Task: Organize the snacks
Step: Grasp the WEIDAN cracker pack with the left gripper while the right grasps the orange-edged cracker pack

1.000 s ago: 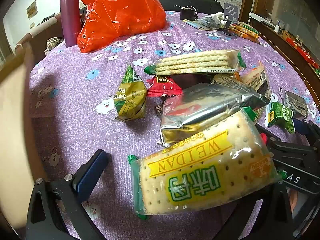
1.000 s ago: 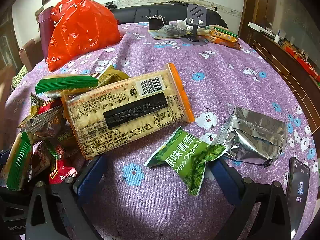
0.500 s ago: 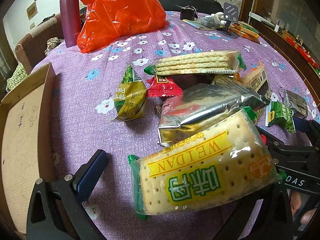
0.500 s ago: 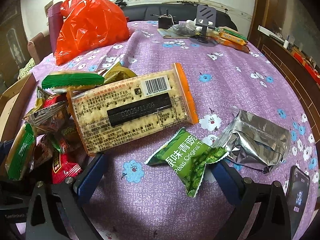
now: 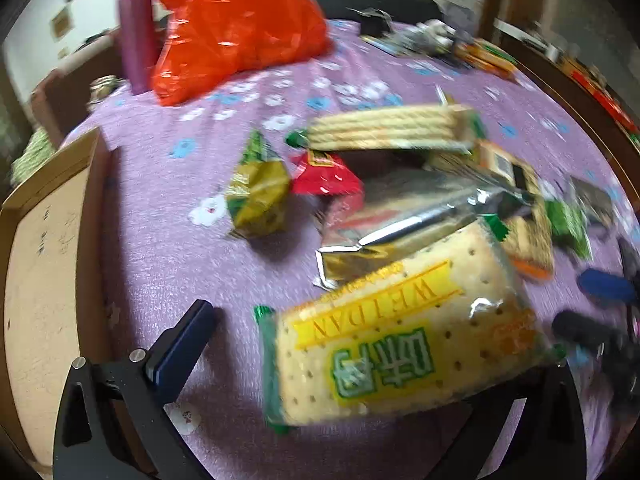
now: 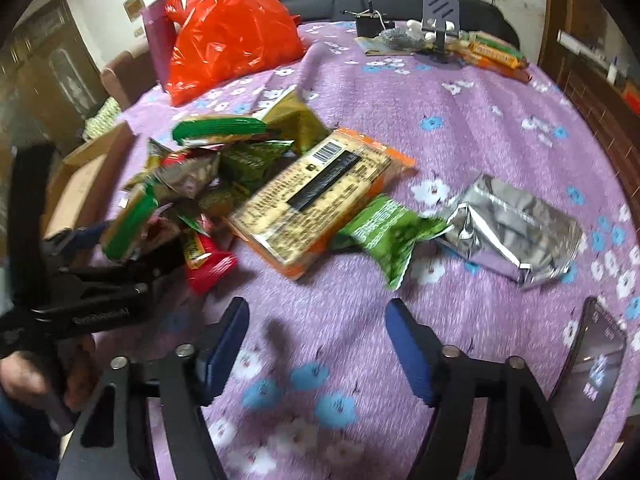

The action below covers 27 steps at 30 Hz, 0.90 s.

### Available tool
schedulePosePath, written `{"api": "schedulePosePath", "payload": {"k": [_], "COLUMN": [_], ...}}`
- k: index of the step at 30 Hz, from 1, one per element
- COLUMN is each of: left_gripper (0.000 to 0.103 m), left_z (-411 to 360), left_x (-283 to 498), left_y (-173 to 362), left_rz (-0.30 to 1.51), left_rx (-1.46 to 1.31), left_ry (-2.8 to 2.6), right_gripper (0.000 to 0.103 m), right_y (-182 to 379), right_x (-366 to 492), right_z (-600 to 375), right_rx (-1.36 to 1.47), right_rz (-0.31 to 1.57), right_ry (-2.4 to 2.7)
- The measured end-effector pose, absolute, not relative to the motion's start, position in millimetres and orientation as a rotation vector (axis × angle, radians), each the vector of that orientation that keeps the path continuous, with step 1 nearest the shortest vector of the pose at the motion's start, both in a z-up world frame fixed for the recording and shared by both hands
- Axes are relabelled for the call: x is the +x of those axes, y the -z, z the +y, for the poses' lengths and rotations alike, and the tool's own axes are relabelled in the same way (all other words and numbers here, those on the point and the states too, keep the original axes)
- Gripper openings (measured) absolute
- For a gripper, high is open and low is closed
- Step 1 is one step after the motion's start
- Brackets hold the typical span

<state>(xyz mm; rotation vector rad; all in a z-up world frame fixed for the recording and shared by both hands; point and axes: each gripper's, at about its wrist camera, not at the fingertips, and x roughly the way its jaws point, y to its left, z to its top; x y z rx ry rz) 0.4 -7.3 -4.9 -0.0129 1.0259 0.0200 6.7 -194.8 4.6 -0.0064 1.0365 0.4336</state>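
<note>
Item: WEIDAN cracker packet (image 5: 404, 344), yellow and green wrapper. It lies between the left gripper (image 5: 360, 344) jaws, crowding the right-hand jaw, which it hides; a clear gap remains beside the left finger (image 5: 188, 332). Whether the jaws bear on it cannot be told. Long axis runs across the jaw gap, tilted up toward the right. The left hand is far nearer this packet.

Adjacent, ahead of the left jaws: silver foil packet (image 5: 404, 220), red sachet (image 5: 324, 174), olive-green sachet (image 5: 258, 196), edge-on cracker stack (image 5: 384, 130). Left of the jaws: cardboard box (image 5: 44, 280), judged the likely destination.

Right gripper (image 6: 316, 340): jaws apart, nothing between them. Ahead and left: orange-edged cracker packet (image 6: 320, 196), barcode side up, long axis diagonal. Ahead: green pea packet (image 6: 386, 232), lettering blurred. Ahead and right: silver pouch (image 6: 516, 228). Far right: phone (image 6: 588, 368).

Background: orange plastic bag (image 6: 228, 28), purple flowered tablecloth (image 6: 460, 112).

Legible writing: "WEIDAN".
</note>
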Motion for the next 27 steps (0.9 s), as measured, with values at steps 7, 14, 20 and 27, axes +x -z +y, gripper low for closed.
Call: {"api": "schedulePosePath", "payload": {"k": [7, 14, 20, 27], "left_gripper": [0.101, 0.098, 0.098, 0.098], "left_z": [12, 21, -2, -23], "left_x": [-35, -45, -27, -21], "left_y": [-12, -34, -31, -20], "left_rz": [1.044, 0.946, 0.944, 0.958], "left_rx": [-0.044, 0.008, 0.141, 0.278], "left_ry": [0.172, 0.174, 0.246, 0.276], "right_gripper": [0.067, 0.067, 0.067, 0.076], "right_y": [-25, -27, -21, -9], "right_x": [13, 45, 71, 105], "right_z": [-194, -183, -177, -157], "right_rx": [0.117, 0.260, 0.243, 0.104], "right_rz": [1.033, 1.076, 1.114, 1.171], "right_ry": [-0.493, -0.492, -0.363, -0.256]}}
